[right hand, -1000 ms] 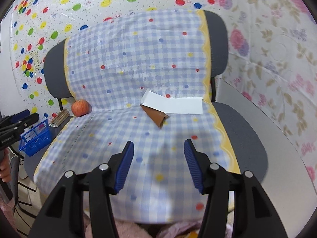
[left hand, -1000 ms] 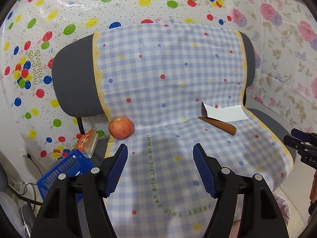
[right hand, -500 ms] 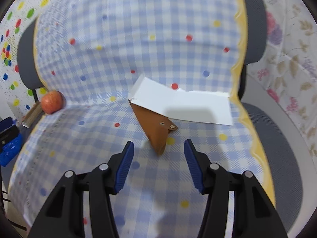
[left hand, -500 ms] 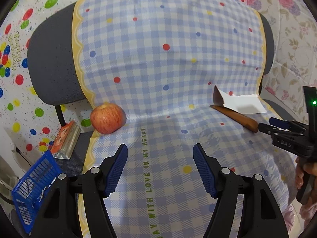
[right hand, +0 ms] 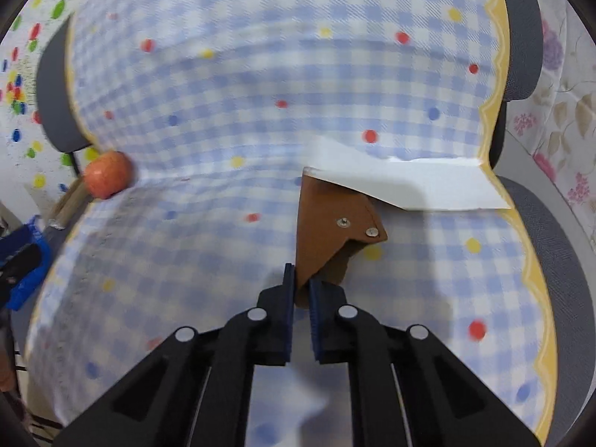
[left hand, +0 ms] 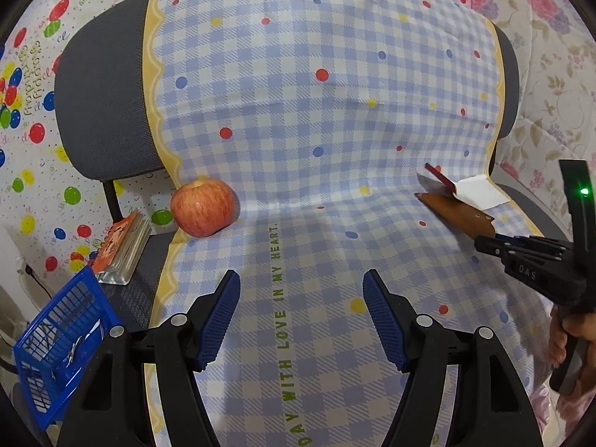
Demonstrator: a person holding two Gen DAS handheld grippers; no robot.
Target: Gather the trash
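Note:
A brown leather-like folded piece (right hand: 327,231) lies on the checked cloth of a chair seat, partly under a white paper sheet (right hand: 428,186). My right gripper (right hand: 301,279) is closing its jaws on the piece's near corner, and the pads press on it. In the left wrist view the same brown piece (left hand: 458,212) and paper (left hand: 480,192) lie at the right, with the right gripper (left hand: 484,242) at the piece's end. My left gripper (left hand: 301,287) hangs open over the middle of the seat with nothing between its fingers. A red apple (left hand: 203,208) rests at the seat's left back corner.
The grey office chair (left hand: 100,111) is draped with a blue checked cloth (left hand: 298,111). A blue plastic basket (left hand: 59,342) stands low at the left, with an orange packet (left hand: 123,246) on the seat edge beside it. Patterned sheets cover the walls behind. A hand (left hand: 573,327) holds the right gripper.
Both grippers came down and closer to the seat. The right gripper went from open in front of the brown piece to shut on its near corner. The left gripper stayed open.

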